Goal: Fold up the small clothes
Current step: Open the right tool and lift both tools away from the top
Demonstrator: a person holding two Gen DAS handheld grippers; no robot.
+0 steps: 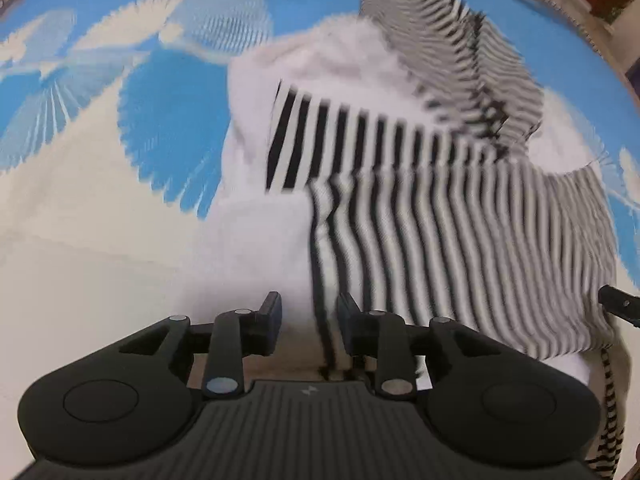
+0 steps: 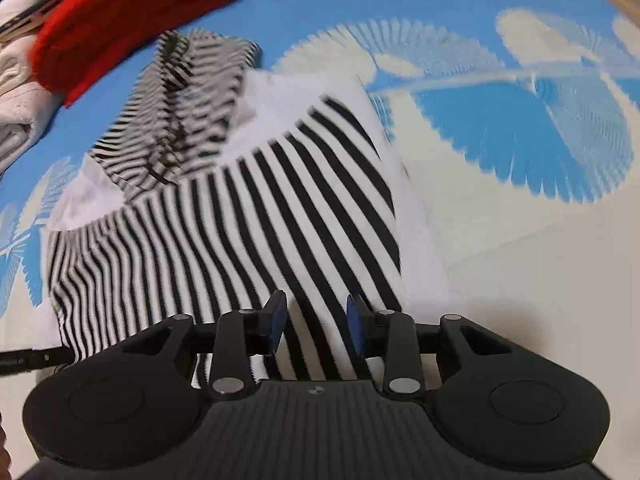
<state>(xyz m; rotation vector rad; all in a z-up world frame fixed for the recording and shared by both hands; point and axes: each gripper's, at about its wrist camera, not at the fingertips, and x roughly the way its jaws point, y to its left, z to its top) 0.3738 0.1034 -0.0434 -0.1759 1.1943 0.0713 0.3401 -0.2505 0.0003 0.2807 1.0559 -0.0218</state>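
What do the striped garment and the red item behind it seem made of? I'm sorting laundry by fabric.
Striped garment: likely soft matte knit, cotton-like; it drapes limply and wrinkles. Red item: seemingly thicker, fuzzy fabric, perhaps fleece or wool; blur leaves it uncertain.

Home, likely bedroom: blue leaf-print bedsheet (image 2: 500,128), heap of clothes (image 2: 132,12) at edge

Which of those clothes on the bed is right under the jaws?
The striped garment, black and white, spread flat beneath both grippers. The red garment and the pale clothes lie farther back at the bed's far edge.
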